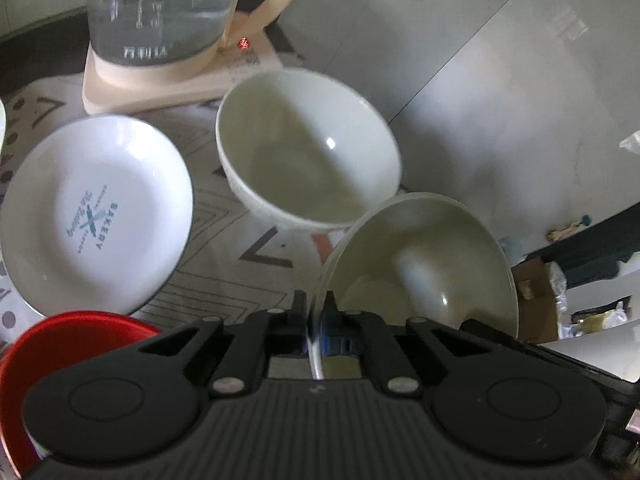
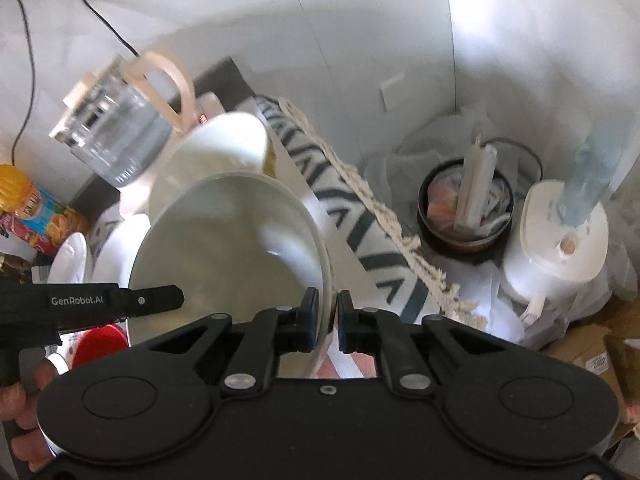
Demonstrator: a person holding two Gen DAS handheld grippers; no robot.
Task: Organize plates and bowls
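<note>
My left gripper [image 1: 316,300] is shut on the near rim of a pale, tilted bowl [image 1: 420,264]. My right gripper [image 2: 329,300] is shut on the right rim of a pale bowl [image 2: 232,240] that looks like the same one. One of the left gripper's fingers [image 2: 152,301] reaches that bowl's lower left edge. A deeper white bowl [image 1: 308,152] stands just beyond it on the patterned cloth. To the left lies a white plate printed BAKERY [image 1: 96,216]. A red bowl [image 1: 80,340] sits at the near left.
A glass kettle [image 1: 160,8] on a beige base stands at the back. More white plates [image 2: 72,260] and a juice bottle [image 2: 36,204] crowd the left. The tablecloth's edge [image 2: 360,220] hangs over a bin [image 2: 464,208] and a white appliance [image 2: 556,248] on the floor.
</note>
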